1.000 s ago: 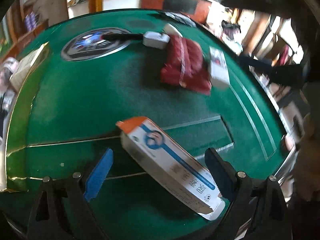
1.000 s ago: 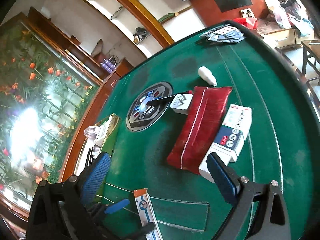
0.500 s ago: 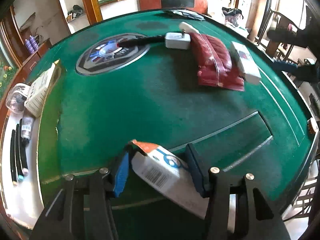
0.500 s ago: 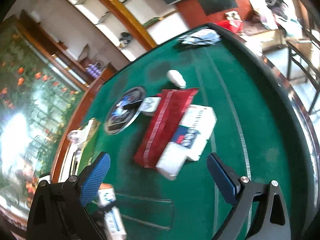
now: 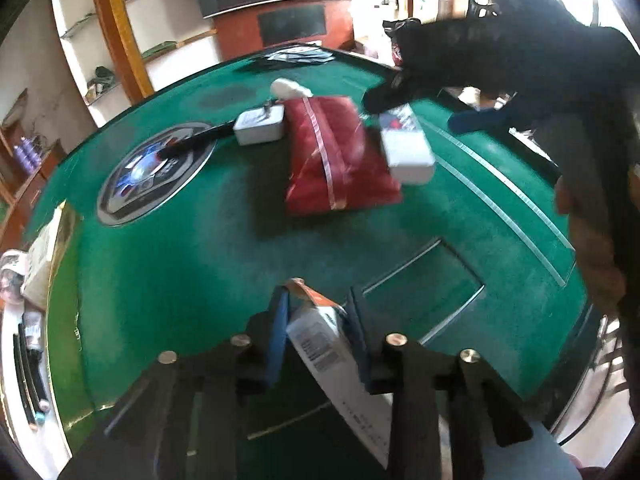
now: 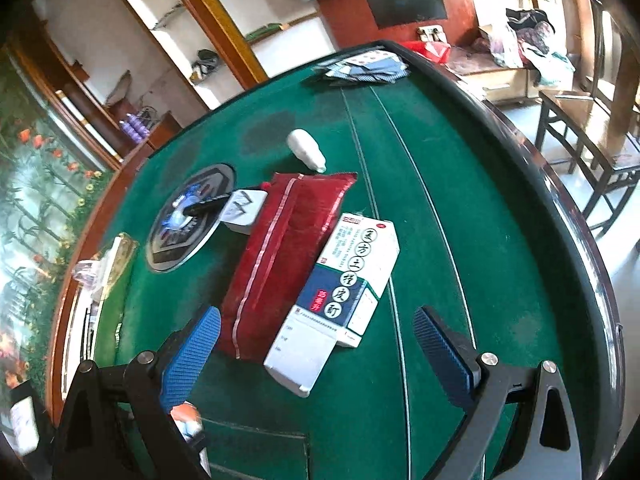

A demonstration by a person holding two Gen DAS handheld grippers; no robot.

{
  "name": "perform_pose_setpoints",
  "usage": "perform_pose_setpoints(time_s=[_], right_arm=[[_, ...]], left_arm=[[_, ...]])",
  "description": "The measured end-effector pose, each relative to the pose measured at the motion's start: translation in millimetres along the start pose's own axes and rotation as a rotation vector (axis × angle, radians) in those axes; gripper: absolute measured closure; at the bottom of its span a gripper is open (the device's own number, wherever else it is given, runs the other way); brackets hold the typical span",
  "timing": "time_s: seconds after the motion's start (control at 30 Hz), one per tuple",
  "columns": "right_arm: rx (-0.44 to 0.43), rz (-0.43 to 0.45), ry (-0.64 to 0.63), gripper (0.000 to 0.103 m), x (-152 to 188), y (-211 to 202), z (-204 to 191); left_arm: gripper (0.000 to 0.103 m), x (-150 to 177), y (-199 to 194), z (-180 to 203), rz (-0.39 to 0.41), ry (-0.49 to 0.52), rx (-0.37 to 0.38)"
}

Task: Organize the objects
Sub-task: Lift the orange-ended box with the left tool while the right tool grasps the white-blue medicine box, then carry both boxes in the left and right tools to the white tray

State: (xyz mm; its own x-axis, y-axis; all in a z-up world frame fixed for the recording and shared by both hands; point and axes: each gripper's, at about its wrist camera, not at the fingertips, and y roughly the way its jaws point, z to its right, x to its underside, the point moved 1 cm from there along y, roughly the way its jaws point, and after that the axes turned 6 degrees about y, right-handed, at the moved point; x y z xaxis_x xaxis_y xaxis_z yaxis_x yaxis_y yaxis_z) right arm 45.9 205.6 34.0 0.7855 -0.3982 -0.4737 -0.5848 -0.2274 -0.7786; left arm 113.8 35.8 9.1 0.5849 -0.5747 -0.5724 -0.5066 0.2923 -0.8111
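left wrist view has our left gripper (image 5: 316, 322) pinching the orange-tipped box (image 5: 320, 332) between its blue pads, lifted just off the green table (image 5: 180, 272). we judge the tidying as barely begun: one box in hand, nothing yet set in a final place that we can see.

right wrist view shows our right gripper (image 6: 316, 344) spread wide and holding nothing, hovering over the near end of the white and blue box (image 6: 340, 296), which leans against the red pouch (image 6: 280, 256). that box looks like the next pick.

still loose on the felt: a small white bottle (image 6: 306, 149) beyond the pouch, a white charger (image 6: 242, 210) touching the pouch's left edge with a black pen-like thing (image 6: 208, 205) running onto the round emblem (image 6: 188, 220), and a heap of playing cards (image 6: 364, 68) at the far rim. more items sit on the left ledge, too blurred for us to name with certainty.

the pouch crowds the box's left side, so the left pad has little room there.
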Motion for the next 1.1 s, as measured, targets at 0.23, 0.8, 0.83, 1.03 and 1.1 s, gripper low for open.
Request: perform_pose_setpoints(time_s=[0.23, 0.8, 0.83, 1.03, 1.1], right_arm=[[0.123, -0.058, -0.059, 0.004, -1, 19, -9], [0.155, -0.101, -0.048, 0.066, 18, 0, 16], [0.155, -0.098, -0.043, 0.066, 20, -4, 21], [0.119, -0.08, -0.019, 0.04, 19, -7, 28], [0.142, -0.058, -0.027, 0.035, 16, -8, 27]], left_arm=[[0.053, 15, -6, -30, -0.033, -0.195, 0.11], [0.024, 20, -1, 14, -0.06, -0.124, 0.081], [0.028, 19, 1, 19, -0.055, -0.093, 0.067], [0.086, 11, -6, 21, -0.035, -0.027, 0.037], [0.086, 13, -8, 9, -0.033, -0.067, 0.053]])
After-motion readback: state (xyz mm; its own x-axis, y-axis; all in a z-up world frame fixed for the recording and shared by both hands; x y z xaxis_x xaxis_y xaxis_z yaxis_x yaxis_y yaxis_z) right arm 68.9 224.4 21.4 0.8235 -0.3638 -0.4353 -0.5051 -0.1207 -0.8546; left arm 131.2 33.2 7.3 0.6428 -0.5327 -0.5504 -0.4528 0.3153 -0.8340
